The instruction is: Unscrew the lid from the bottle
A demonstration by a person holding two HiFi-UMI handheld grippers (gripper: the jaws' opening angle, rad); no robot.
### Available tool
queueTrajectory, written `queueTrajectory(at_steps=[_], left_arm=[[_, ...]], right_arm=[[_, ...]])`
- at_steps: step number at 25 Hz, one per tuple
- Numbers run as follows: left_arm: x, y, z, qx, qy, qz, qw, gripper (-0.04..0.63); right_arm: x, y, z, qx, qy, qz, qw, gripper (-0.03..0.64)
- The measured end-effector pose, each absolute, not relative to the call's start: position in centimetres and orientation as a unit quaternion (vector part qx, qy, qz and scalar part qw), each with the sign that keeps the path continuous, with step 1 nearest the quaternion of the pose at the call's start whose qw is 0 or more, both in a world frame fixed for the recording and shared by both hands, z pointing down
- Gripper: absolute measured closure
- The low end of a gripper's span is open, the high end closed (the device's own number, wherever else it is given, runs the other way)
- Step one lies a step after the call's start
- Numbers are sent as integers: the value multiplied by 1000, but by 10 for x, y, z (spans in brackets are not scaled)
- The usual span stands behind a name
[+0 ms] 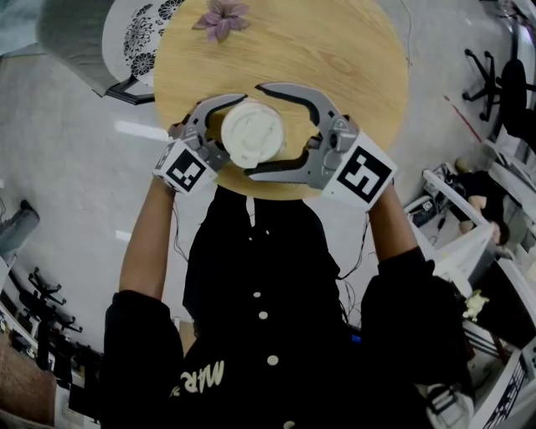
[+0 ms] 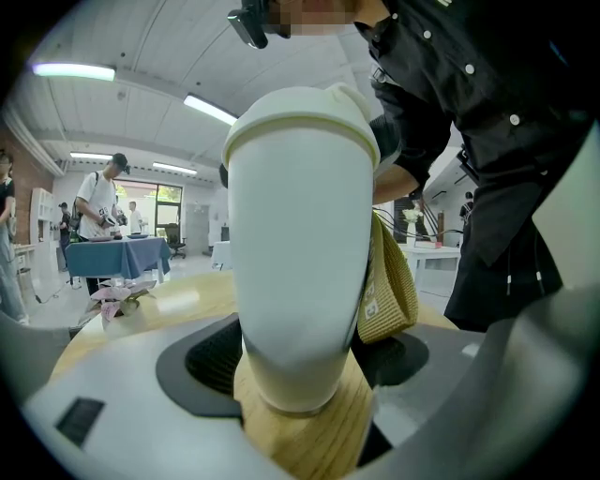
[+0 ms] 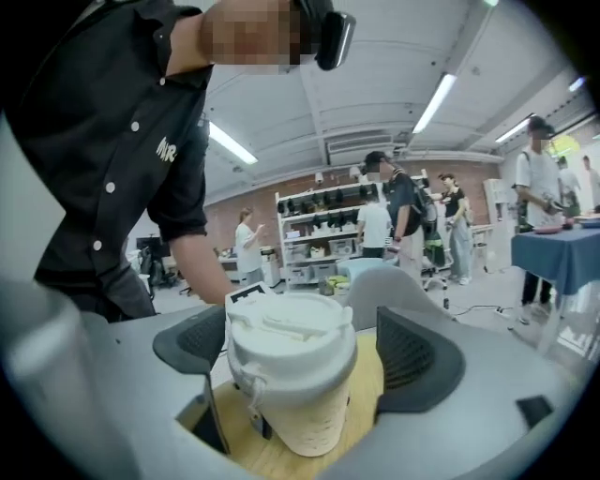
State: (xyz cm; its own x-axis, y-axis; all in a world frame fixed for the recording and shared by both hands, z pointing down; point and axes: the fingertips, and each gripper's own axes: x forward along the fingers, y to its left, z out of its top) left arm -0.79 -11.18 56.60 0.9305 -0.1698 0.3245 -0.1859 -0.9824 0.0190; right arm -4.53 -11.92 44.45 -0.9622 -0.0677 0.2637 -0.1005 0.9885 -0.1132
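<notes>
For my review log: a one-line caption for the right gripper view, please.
Right hand-held gripper, jaws open, straddles the lid of the bottle on a wooden table.

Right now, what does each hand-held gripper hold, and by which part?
Left hand-held gripper: the bottle, by its lower body. Right hand-held gripper: nothing, open around the lid.

floor (image 1: 75, 193): grey | table (image 1: 352, 59): round wood | lights (image 2: 66, 70): ceiling strips | shelving (image 3: 309, 220): back

One bottle (image 2: 300, 234); one lid (image 1: 251, 132) on it; one woven strap loop (image 2: 389, 281) hanging at its side; two grippers, the left gripper (image 1: 237, 130) and the right gripper (image 1: 254, 131); one round wooden bench (image 1: 335, 50); one purple flower (image 1: 221, 17) lying on it.
</notes>
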Motion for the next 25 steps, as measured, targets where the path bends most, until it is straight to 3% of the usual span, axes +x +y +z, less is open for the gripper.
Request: queueTrajectory(at_steps=[9, 12, 19, 23, 25], left_arm=[[-5, -113, 561, 984, -98, 145, 23, 241], [-6, -113, 563, 984, -95, 149, 25, 241], [-5, -114, 560, 985, -93, 142, 21, 241], [-3, -116, 557, 987, -100, 124, 21, 241], [-4, -115, 558, 986, -100, 131, 22, 241]], right_arm=[[-47, -128, 441, 260, -960, 58, 81, 137], [-49, -124, 443, 215, -971, 31, 97, 156], [-55, -112, 441, -55, -991, 9, 125, 164], [-53, -113, 444, -48, -988, 16, 146, 162], [-45, -116, 445, -8, -988, 32, 152, 118]])
